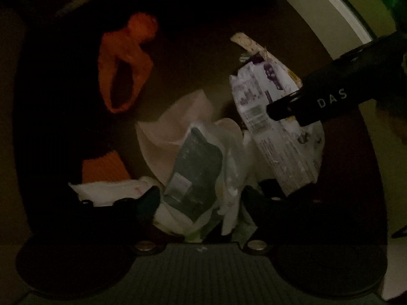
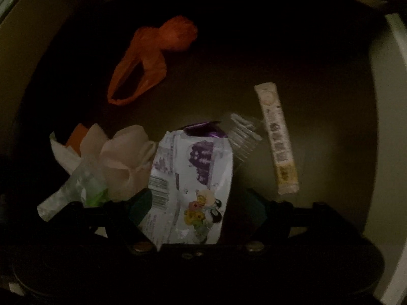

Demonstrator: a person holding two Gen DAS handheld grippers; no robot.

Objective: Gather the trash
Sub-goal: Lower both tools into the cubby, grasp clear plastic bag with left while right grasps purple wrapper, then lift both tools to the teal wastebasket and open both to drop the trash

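Your right hand-held gripper (image 2: 198, 203) has its jaws spread wide, and the white-and-purple wrapper (image 2: 193, 178) stands between them, against the left finger but clear of the right, so it is not clamped yet. Your left hand-held gripper (image 1: 203, 200) sits among the crumpled pile (image 1: 193, 167) of paper and plastic; its jaws look parted around it, though the dim light leaves the grip unclear. You appear to be at the picking-up step. Next, close the right jaws squarely on the wrapper before lifting; it is thin and may slip. The stick packet (image 2: 277, 137) lies right, the orange bag (image 2: 150, 61) far on the worktop (image 2: 318, 101), both still uncollected.
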